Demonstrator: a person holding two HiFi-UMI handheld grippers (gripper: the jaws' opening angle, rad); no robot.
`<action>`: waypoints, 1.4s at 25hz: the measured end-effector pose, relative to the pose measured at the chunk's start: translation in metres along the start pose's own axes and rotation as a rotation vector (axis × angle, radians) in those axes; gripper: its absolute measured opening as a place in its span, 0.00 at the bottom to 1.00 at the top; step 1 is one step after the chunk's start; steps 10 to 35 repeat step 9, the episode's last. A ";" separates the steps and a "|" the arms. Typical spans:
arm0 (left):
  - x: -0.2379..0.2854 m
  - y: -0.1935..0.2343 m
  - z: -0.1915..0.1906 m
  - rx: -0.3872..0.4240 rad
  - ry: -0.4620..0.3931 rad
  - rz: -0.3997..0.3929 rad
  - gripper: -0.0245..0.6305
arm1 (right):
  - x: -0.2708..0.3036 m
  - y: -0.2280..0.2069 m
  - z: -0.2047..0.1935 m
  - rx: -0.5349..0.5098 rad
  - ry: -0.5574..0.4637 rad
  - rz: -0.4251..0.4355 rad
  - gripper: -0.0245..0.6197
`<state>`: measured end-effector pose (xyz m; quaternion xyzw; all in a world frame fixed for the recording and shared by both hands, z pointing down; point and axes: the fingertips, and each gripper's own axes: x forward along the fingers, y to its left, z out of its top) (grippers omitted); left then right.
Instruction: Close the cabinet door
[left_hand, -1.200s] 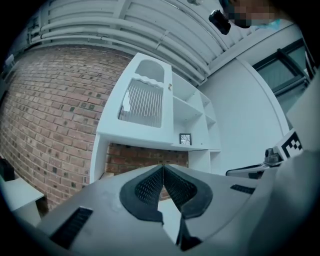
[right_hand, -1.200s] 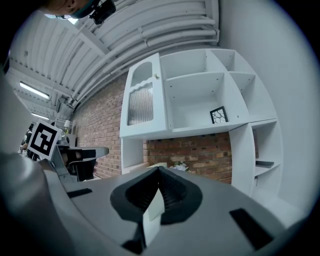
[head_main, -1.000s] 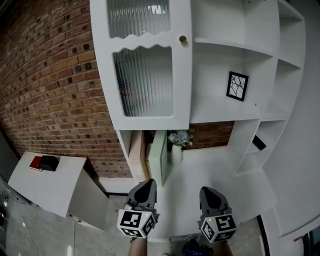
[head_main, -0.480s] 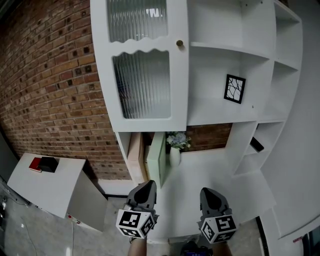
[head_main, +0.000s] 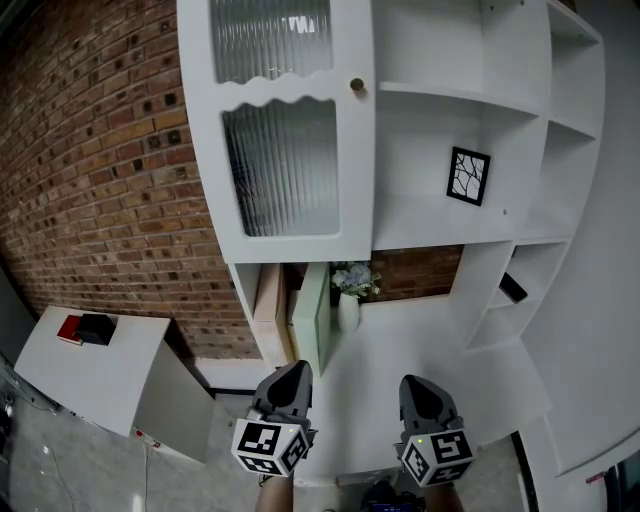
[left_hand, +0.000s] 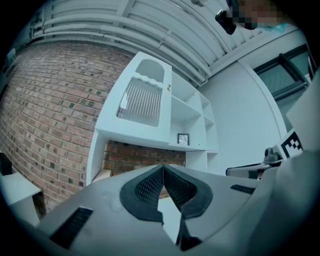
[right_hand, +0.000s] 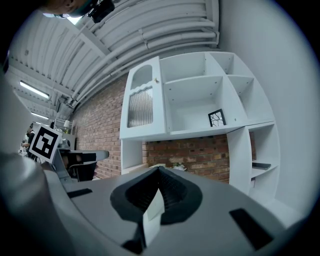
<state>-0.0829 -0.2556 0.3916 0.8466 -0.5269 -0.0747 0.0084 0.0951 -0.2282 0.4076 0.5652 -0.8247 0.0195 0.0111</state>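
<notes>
**Head view.** The cabinet door is white, with two ribbed-glass panes under wavy top rails and a brass knob at its right edge. It hangs above the bench's back left corner, covering the upper left compartment. As far as can be seen, its face lies level with the cabinet front. Open shelves to its right carry a framed picture and, lower down, a dark flat object. On the white bench, toward the back left corner, a pale green panel stands edge-on beside a vase of flowers. The left gripper and right gripper hang over the bench's near edge, well apart from the door. A side table stands beyond the bench's left edge, against the brick wall.

**Left gripper view.** The left gripper is clenched with its pads meeting and nothing between them. The cabinet door rises ahead, far off.

**Right gripper view.** The right gripper is likewise clenched and empty. The cabinet door and framed picture show beyond it.
</notes>
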 end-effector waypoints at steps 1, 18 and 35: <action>0.000 0.000 0.000 0.000 0.000 0.000 0.06 | 0.000 0.000 0.000 0.001 -0.001 0.000 0.04; -0.003 0.006 -0.002 0.002 0.004 0.013 0.06 | 0.000 0.004 -0.001 0.003 -0.003 0.001 0.04; -0.003 0.006 -0.002 0.002 0.004 0.013 0.06 | 0.000 0.004 -0.001 0.003 -0.003 0.001 0.04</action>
